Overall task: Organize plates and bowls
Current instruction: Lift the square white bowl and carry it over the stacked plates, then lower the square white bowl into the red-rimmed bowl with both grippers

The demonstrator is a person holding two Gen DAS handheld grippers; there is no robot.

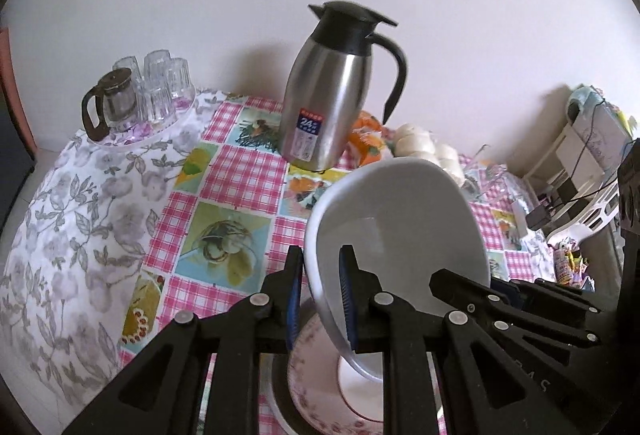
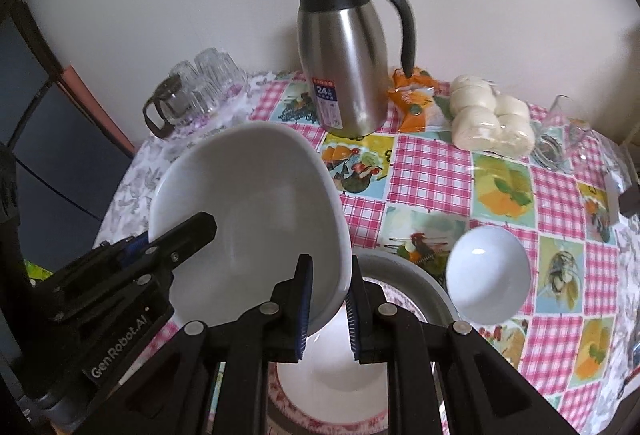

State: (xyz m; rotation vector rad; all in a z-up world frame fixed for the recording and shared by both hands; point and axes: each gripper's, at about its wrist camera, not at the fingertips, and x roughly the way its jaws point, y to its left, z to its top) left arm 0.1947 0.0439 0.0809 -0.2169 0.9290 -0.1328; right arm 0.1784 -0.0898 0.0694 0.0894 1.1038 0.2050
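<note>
A large white bowl [image 1: 400, 223] is held in the air between both grippers, tilted. My left gripper [image 1: 322, 275] is shut on its left rim. My right gripper [image 2: 329, 289] is shut on its right rim; the bowl also shows in the right wrist view [image 2: 248, 211]. Below it lies a pink floral plate [image 1: 316, 395] stacked on a larger white plate [image 2: 416, 275]. A small white bowl [image 2: 488, 271] stands on the table to the right. The left gripper shows in the right wrist view [image 2: 192, 231], the right gripper in the left wrist view [image 1: 472, 287].
A steel thermos jug [image 2: 344, 71] stands at the table's middle back. A glass teapot and several glasses [image 1: 136, 99] sit on a tray at back left. White buns [image 2: 488, 119] and an orange packet [image 2: 412, 99] lie at back right. A white rack [image 1: 588, 171] stands far right.
</note>
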